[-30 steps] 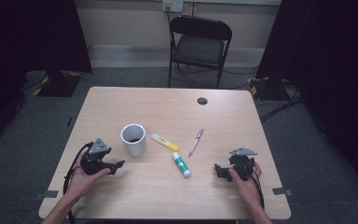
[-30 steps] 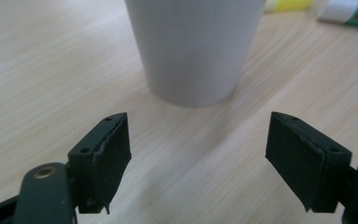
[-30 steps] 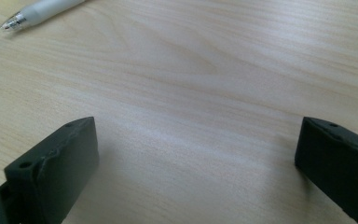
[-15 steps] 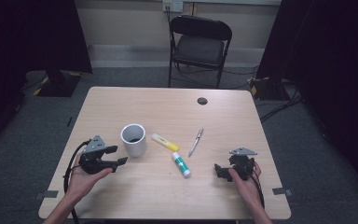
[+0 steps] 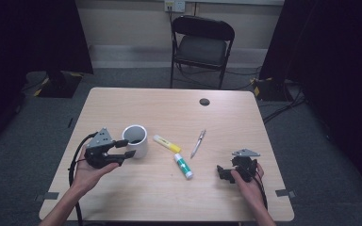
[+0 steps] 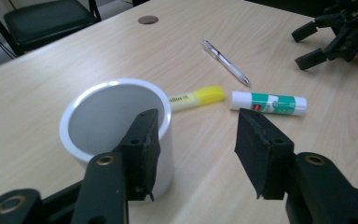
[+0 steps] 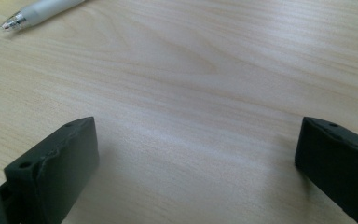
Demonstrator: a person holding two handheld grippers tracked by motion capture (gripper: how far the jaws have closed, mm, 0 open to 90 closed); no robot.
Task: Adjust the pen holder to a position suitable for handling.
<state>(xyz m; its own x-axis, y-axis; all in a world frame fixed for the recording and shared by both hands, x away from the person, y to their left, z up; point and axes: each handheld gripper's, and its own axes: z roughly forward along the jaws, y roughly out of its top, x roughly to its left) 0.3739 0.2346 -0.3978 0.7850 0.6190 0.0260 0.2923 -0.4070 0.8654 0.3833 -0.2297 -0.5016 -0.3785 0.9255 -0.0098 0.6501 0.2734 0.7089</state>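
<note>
The left hand-held gripper (image 5: 128, 148) is hovering just beside the white cup (image 5: 135, 140), its jaws apart and just closing on nothing. The right hand-held gripper (image 5: 225, 170) is resting open on the bench (image 5: 169, 108); beyond it, a pen (image 5: 198, 143) is lying.

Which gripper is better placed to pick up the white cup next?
Left. The left gripper sits right beside the white cup, jaws apart with nothing between them after just closing partway. The right gripper rests open near the table's far side, beyond the glue stick.
</note>
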